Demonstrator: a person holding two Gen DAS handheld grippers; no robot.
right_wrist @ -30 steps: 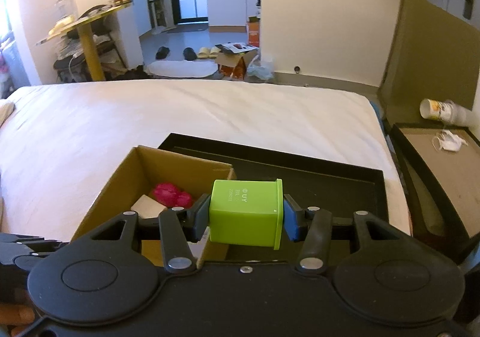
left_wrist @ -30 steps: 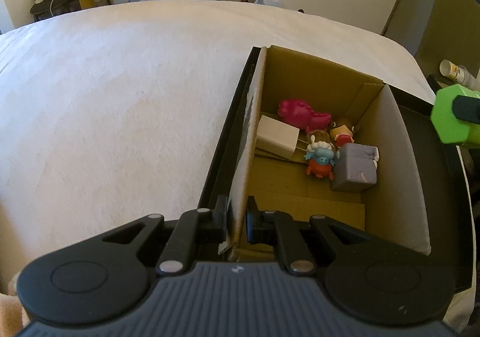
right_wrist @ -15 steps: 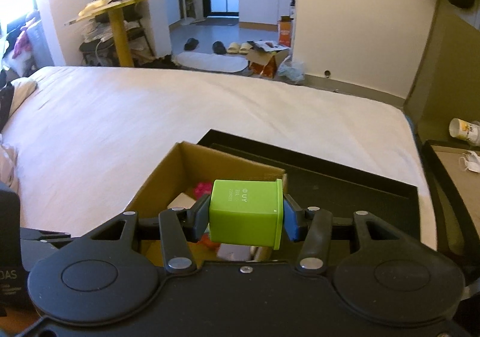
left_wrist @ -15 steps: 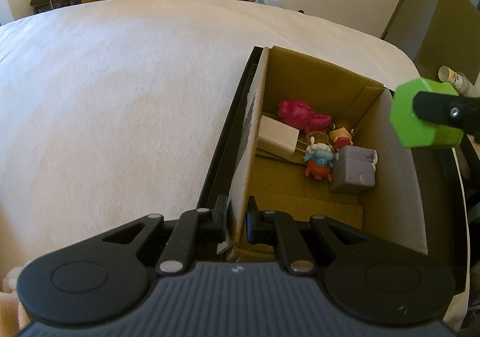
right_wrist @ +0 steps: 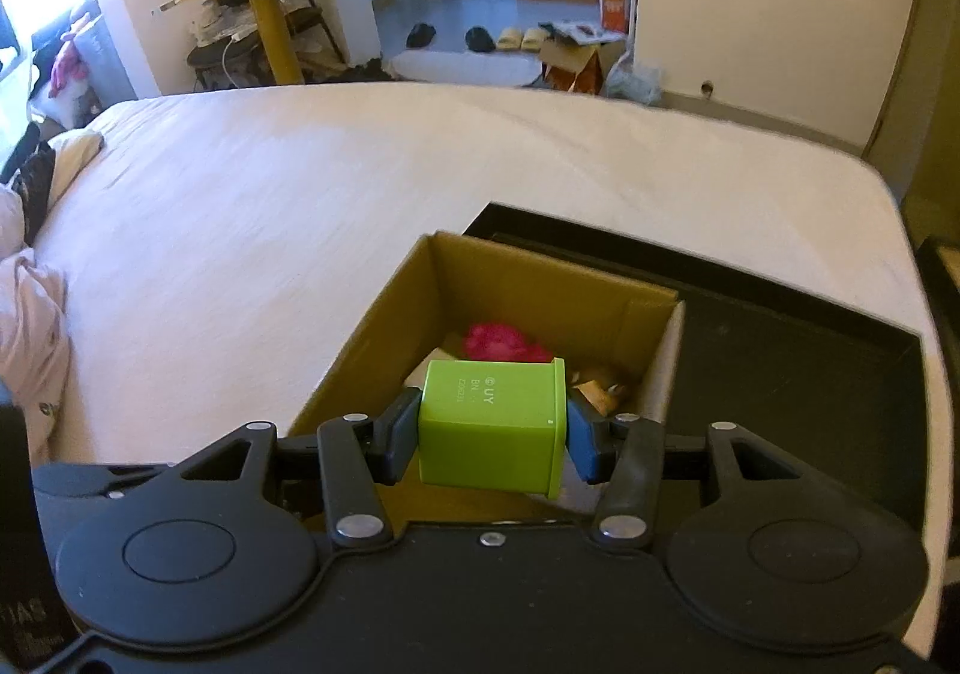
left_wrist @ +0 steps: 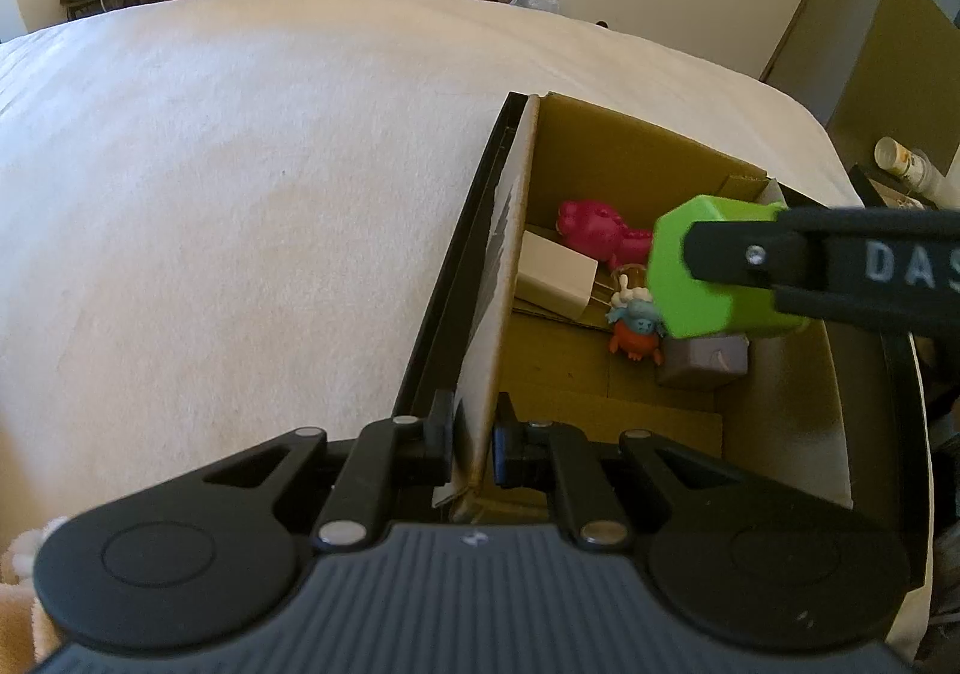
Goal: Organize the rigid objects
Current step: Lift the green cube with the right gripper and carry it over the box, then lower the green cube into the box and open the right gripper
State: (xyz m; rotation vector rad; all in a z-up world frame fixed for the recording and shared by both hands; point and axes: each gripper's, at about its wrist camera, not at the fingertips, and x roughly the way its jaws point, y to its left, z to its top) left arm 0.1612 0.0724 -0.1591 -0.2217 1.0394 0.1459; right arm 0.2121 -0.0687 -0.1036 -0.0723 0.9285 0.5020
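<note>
My right gripper (right_wrist: pixel 492 434) is shut on a lime-green container (right_wrist: pixel 492 425) and holds it above the open cardboard box (right_wrist: pixel 384 314). In the left wrist view the green container (left_wrist: pixel 702 278) hangs over the box's middle. My left gripper (left_wrist: pixel 471 443) is shut on the box's near left wall (left_wrist: pixel 492 326). Inside the box lie a pink toy (left_wrist: pixel 594 239), a white block (left_wrist: pixel 555 281), a small blue and orange figure (left_wrist: pixel 636 329) and a grey cube (left_wrist: pixel 702 362).
The box sits in a black tray (right_wrist: pixel 792 362) on a white bed (left_wrist: pixel 240 206). A bedside table with a cup (left_wrist: pixel 900 158) stands to the right. Pillows and bedding (right_wrist: pixel 30 284) lie at the left. Beyond the bed are shoes and clutter on the floor.
My right gripper has carried the green container leftward, from beside the box's right wall to over the box's inside. My left gripper has kept its hold on the box wall.
</note>
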